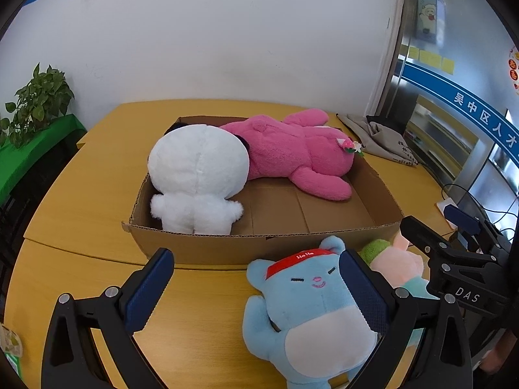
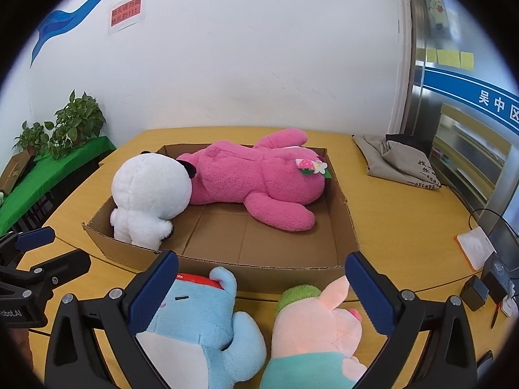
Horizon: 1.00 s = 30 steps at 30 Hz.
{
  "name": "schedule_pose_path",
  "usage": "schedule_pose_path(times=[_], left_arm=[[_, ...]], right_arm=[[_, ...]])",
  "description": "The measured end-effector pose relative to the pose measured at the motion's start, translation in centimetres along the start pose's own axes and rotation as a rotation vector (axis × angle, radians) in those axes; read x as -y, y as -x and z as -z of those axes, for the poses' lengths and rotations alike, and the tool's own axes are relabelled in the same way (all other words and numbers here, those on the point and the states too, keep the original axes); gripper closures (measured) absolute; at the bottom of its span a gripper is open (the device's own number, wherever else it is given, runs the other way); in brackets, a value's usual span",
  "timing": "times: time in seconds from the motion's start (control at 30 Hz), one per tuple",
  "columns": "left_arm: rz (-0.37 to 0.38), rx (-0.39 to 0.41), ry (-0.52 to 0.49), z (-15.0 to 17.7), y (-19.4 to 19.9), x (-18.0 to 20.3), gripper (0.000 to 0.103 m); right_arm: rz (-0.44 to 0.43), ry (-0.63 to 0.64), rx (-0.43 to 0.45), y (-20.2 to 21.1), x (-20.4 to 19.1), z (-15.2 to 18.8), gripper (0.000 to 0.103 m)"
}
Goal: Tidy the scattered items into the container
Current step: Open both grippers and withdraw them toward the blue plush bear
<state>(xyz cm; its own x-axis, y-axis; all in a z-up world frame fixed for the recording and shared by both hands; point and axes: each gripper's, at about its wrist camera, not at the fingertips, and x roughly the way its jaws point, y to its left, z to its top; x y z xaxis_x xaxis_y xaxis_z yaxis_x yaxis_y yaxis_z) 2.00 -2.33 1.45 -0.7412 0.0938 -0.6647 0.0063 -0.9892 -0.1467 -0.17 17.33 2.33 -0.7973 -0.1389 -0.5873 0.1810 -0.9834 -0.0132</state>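
Spreading both pairs of fingers wide, we hold nothing yet. Our left gripper (image 1: 256, 288) hovers low over the yellow table (image 1: 81, 194), its textured blue pads (image 1: 147, 291) parted, with the blue bear (image 1: 308, 317) lying face up mostly under the right-hand pad. Our right gripper (image 2: 261, 287) is likewise parted, and between its pads sit one side of the blue bear (image 2: 207, 324) and the pink pig (image 2: 321, 321), side by side and touching.

Just beyond the fingertips stands the cardboard box (image 1: 259, 243), a shallow corrugated tray with a torn, ragged near rim. We judge the job about half done: the white plush (image 1: 198, 175) already rests in the box's left end, and the pink rabbit (image 1: 292, 155) lies stretched across the back, its ears hanging over the far wall. The bear and the pig are left on the table, just in front of the near wall, and the brown floor ahead of them is bare enough to take both.

All four toys are soft and squashy: the white one is round and woolly, the rabbit shaggy, the bear smooth-piled with a red headband, and the pig short-furred with a green tuft.
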Motion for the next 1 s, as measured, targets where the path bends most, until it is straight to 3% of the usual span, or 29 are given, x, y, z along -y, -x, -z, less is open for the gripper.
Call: schedule_pose_path(times=[1.0], left_arm=[[0.073, -0.057, 0.033, 0.3, -1.3, -0.3, 0.000]], right_arm=[[0.014, -0.037, -0.020, -0.9, 1.5, 0.0, 0.000]])
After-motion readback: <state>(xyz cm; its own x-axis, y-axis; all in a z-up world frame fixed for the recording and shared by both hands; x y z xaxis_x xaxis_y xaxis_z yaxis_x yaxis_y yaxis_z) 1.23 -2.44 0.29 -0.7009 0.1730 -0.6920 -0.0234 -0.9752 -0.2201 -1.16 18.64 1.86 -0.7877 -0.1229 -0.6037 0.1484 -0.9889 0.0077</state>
